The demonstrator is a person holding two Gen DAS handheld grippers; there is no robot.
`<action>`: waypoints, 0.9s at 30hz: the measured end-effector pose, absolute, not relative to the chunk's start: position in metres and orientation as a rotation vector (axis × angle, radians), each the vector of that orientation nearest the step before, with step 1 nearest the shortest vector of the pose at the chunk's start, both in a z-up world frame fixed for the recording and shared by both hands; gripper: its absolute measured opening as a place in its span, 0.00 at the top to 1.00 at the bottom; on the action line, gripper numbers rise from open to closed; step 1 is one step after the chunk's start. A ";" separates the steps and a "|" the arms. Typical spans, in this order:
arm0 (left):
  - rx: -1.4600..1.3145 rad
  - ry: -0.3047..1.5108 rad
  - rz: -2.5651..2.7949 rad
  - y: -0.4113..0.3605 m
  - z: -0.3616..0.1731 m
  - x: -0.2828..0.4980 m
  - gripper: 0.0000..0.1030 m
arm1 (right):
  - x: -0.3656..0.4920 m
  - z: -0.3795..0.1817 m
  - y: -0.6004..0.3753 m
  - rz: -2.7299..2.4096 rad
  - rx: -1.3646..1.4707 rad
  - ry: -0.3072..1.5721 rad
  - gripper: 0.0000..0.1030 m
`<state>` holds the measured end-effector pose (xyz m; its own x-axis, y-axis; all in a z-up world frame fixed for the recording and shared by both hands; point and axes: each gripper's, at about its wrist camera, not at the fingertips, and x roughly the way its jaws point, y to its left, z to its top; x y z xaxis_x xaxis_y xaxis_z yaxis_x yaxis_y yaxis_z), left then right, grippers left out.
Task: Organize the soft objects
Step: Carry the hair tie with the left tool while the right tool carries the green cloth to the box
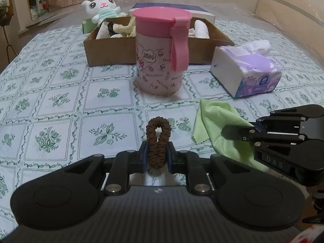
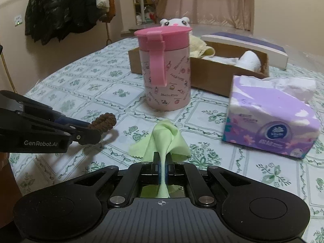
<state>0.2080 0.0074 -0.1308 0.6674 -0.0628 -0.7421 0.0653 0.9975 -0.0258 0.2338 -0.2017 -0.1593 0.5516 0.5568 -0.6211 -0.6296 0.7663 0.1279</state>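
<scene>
The left gripper (image 1: 157, 151), low in the frame's middle, is closed on a brown scrunchie (image 1: 158, 139). The right gripper (image 2: 163, 162) pinches a green cloth (image 2: 162, 139), with the pink cup (image 2: 165, 68) above it in the frame.

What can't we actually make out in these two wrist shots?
- Plush cat: right wrist view, only the head top shows; the pink cup hides the rest.
- Cardboard box: left wrist view, the cup blocks its middle, so the contents are partly unseen.
- Green cloth: left wrist view, its near part is covered by the right gripper.
- Person: no hand shows in either view.
</scene>
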 end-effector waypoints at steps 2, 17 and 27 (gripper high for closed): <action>0.007 0.830 -0.077 0.004 -0.127 0.207 0.84 | 0.232 -0.156 -0.208 0.693 -0.097 0.691 0.97; 0.031 0.744 -0.177 -0.036 -0.083 0.214 0.84 | 0.227 -0.101 -0.265 0.631 0.046 0.625 0.97; 0.070 0.647 -0.206 -0.067 -0.037 0.272 0.84 | 0.281 -0.046 -0.283 0.645 0.098 0.521 0.97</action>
